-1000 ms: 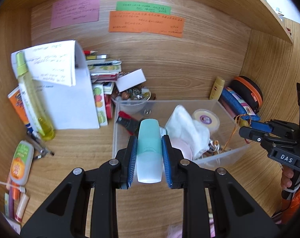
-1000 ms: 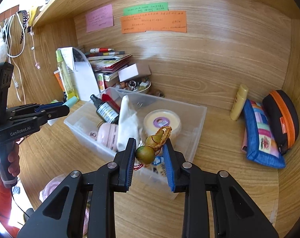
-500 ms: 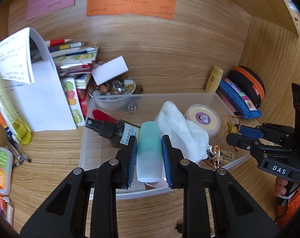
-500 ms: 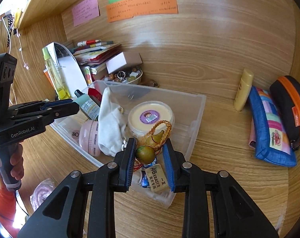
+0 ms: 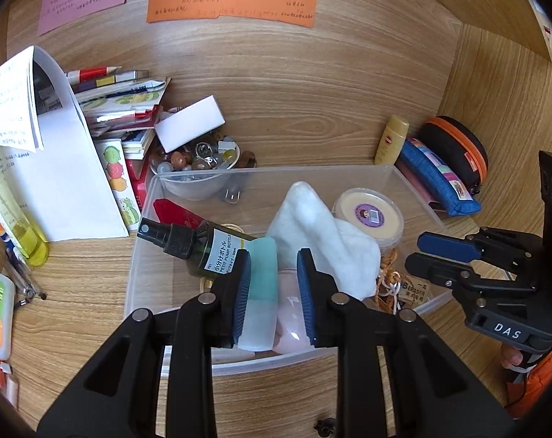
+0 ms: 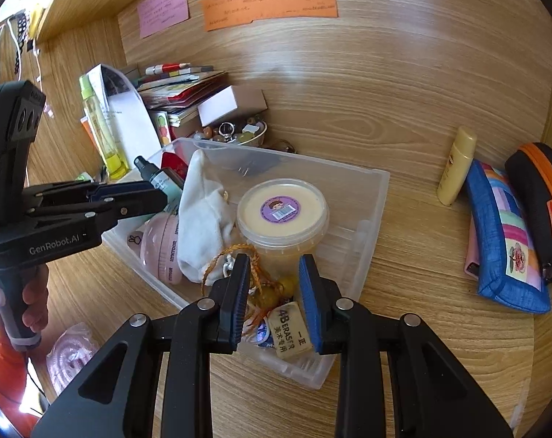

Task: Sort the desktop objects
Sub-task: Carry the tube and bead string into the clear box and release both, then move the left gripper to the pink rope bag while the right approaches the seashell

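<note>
A clear plastic bin (image 5: 418, 186) (image 6: 371, 219) holds a dark spray bottle (image 5: 203, 248), a white cloth (image 5: 323, 241), a round cream tub (image 6: 281, 208), a pink item (image 6: 159, 244) and an eraser (image 6: 288, 330). My left gripper (image 5: 274, 292) is open over the bin; a teal tube (image 5: 261, 292) leans against its left finger. My right gripper (image 6: 274, 299) is open over the bin's near corner, above a gourd charm on an orange cord (image 6: 272, 292) lying in the bin.
Papers and books (image 5: 57, 168) and a bowl of trinkets (image 5: 195, 168) stand behind the bin on the left. A yellow bottle (image 6: 456, 168), a blue pouch (image 6: 506, 241) and a black-orange case (image 6: 542, 197) lie on the right. Sticky notes (image 5: 232, 0) hang on the back wall.
Both grippers moved over the bin and opened. The left let go of the teal tube; the right let go of the gourd charm, which now lies in the bin.
</note>
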`<state>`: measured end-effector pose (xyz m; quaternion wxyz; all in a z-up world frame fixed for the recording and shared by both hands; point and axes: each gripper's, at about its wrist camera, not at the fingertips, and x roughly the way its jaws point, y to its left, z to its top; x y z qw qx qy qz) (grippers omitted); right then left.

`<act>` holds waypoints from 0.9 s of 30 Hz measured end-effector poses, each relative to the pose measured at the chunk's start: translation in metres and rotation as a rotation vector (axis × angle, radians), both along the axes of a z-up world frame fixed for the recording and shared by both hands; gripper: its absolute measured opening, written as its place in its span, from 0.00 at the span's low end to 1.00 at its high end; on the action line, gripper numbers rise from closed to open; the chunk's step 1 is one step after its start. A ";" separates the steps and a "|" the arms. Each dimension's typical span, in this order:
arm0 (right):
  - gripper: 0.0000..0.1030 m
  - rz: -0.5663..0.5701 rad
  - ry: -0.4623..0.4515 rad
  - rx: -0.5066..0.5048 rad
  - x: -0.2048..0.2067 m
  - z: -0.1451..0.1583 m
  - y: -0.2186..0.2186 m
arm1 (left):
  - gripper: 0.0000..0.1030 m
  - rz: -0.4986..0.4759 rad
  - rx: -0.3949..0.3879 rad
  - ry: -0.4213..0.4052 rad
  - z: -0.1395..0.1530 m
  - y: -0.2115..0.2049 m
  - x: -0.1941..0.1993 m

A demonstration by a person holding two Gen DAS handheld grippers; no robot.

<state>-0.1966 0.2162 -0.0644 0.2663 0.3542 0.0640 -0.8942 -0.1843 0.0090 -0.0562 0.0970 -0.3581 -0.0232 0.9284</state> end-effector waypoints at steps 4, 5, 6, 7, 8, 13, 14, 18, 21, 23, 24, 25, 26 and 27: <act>0.27 0.006 0.011 0.025 0.003 0.001 -0.005 | 0.24 0.007 -0.005 0.014 0.006 0.000 0.004; 0.31 0.006 0.014 0.027 0.004 0.002 -0.006 | 0.26 0.011 -0.005 0.017 0.007 -0.001 0.005; 0.36 0.006 0.021 0.029 0.005 0.004 -0.007 | 0.27 0.015 -0.004 0.021 0.009 -0.002 0.006; 0.38 0.003 0.034 0.033 0.008 0.007 -0.007 | 0.30 0.019 -0.005 0.026 0.011 -0.003 0.008; 0.42 0.000 0.043 0.035 0.009 0.009 -0.008 | 0.33 0.024 -0.007 0.032 0.013 -0.004 0.010; 0.56 -0.022 0.092 0.038 0.021 0.022 -0.007 | 0.49 0.045 -0.019 0.070 0.023 -0.009 0.027; 0.59 -0.024 0.098 0.040 0.024 0.023 -0.007 | 0.55 0.051 -0.022 0.078 0.025 -0.010 0.031; 0.72 -0.041 0.123 0.059 0.036 0.028 -0.007 | 0.61 0.062 -0.042 0.106 0.030 -0.011 0.048; 0.77 -0.043 0.137 0.072 0.048 0.031 -0.008 | 0.72 0.070 -0.055 0.123 0.032 -0.011 0.060; 0.80 -0.044 0.142 0.076 0.055 0.032 -0.008 | 0.74 0.069 -0.065 0.131 0.033 -0.010 0.069; 0.80 -0.045 0.145 0.077 0.059 0.033 -0.008 | 0.74 0.067 -0.068 0.133 0.033 -0.010 0.073; 0.80 -0.046 0.147 0.076 0.062 0.034 -0.008 | 0.74 0.066 -0.074 0.134 0.032 -0.009 0.078; 0.80 -0.048 0.148 0.075 0.067 0.034 -0.007 | 0.75 0.064 -0.077 0.133 0.031 -0.008 0.081; 0.80 -0.050 0.149 0.073 0.070 0.034 -0.007 | 0.76 0.061 -0.079 0.132 0.030 -0.007 0.085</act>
